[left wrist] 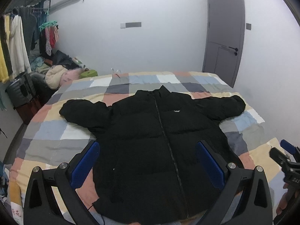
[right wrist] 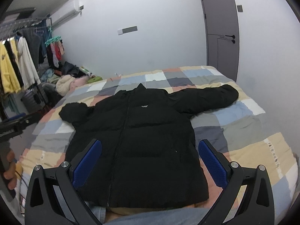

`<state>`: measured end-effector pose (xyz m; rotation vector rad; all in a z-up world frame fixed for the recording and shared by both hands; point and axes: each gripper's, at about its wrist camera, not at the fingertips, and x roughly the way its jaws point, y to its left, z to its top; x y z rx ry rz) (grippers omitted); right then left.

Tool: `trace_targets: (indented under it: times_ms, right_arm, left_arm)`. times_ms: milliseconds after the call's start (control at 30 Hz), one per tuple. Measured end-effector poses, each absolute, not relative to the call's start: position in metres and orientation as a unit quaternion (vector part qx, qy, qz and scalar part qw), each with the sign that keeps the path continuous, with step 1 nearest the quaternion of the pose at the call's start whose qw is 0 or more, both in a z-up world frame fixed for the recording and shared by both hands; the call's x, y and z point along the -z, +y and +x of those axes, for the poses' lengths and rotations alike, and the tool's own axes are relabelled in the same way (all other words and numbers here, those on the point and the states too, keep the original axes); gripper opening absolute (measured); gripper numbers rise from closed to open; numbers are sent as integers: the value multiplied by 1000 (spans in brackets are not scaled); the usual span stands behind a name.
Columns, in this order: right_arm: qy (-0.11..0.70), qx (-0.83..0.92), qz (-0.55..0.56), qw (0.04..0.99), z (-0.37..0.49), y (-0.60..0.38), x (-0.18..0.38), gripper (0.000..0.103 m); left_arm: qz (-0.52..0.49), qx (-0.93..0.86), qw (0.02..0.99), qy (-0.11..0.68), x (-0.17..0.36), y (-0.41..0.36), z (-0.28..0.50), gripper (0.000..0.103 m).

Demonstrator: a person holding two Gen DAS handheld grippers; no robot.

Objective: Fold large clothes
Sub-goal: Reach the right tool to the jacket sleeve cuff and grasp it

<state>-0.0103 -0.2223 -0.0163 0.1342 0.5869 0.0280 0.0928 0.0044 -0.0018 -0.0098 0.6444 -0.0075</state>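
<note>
Left wrist view: the left gripper (left wrist: 148, 150) hovers spread wide, gripping nothing, over a black puffer jacket (left wrist: 150, 140) lying zipped and face-up mid-frame on the checkered bedspread (left wrist: 56, 131), sleeves out; the right gripper (left wrist: 286, 150) shows at the right edge. Right wrist view: the right gripper (right wrist: 150, 150) gapes equally wide and empty above the jacket's hem; a clothes rack (right wrist: 18, 56) fills the upper left.

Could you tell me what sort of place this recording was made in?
Most likely a home bedroom: a black puffer jacket lies spread on a bed with a patchwork checked cover, a clothes rack stands along the left wall, and an air conditioner hangs above it.
</note>
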Motion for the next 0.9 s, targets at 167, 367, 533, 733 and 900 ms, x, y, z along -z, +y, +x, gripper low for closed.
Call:
trace_targets:
  times_ms: [167, 367, 533, 733, 900]
  right_arm:
    - [288, -9, 82, 954, 4, -236, 18, 103]
    - [285, -4, 71, 956, 25, -249, 19, 103]
    - [275, -2, 66, 959, 51, -270, 21, 103]
    - [278, 12, 77, 958, 102, -319, 27, 103]
    - [287, 32, 92, 953, 140, -370, 42, 103]
  left_arm:
    - [-27, 6, 950, 313, 18, 13, 112, 103]
    - [-41, 12, 947, 319, 38, 24, 129, 103]
    - [-51, 11, 946, 320, 55, 32, 144, 103]
    - [-67, 18, 945, 320, 70, 36, 159, 103]
    - [-77, 40, 944, 317, 78, 33, 171, 103]
